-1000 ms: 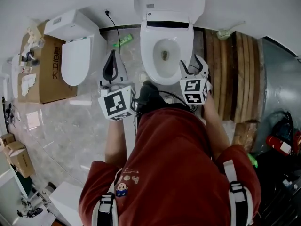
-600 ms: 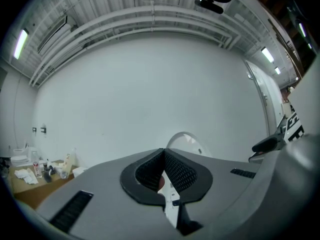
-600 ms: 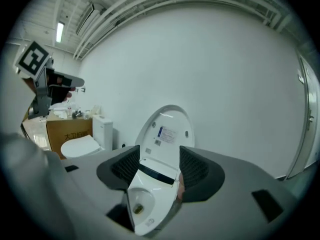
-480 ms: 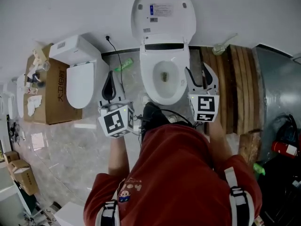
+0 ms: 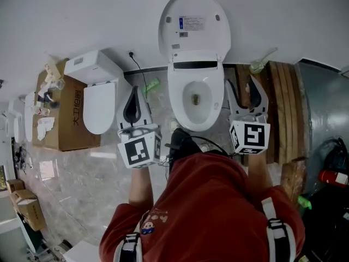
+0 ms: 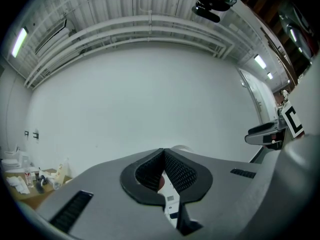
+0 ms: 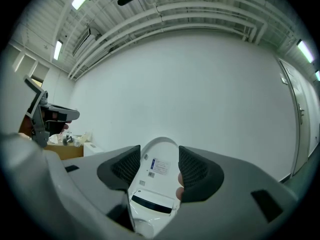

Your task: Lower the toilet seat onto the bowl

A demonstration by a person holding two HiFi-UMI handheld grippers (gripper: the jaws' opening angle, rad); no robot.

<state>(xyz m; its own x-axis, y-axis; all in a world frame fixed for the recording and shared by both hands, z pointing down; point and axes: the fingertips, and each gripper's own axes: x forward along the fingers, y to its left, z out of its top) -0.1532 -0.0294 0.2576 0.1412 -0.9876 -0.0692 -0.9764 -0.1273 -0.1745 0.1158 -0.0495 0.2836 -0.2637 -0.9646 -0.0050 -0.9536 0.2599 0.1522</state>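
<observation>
At the far left we see a cardboard box with dark Chinese characters down its side, too small for us to read surely, and small clutter on top. Just beside it stands a second white toilet with its lid down. A green object lies on the floor near the wall.

The left gripper hangs over the floor between the two toilets, well apart from both. In the left gripper view its ribbed pads meet at the tips with nothing pinched between them. It points at the bare white wall. Its marker cube shows a black-and-white square pattern.

In the middle, the toilet seat stands raised, leaning back against the wall above the open bowl. Its inner face carries a sticker with a blue mark and lines of small print that we cannot read. Two smaller labels sit below the sticker.

The right gripper hovers just to the right of the bowl, touching neither it nor the seat. In the right gripper view its fingers are spread, and the raised seat with its sticker shows in the gap between them, well beyond the tips. Its cube bears a similar square marker.

Wooden planks lie on the floor at the right. At the bottom we see the person's red shirt.
</observation>
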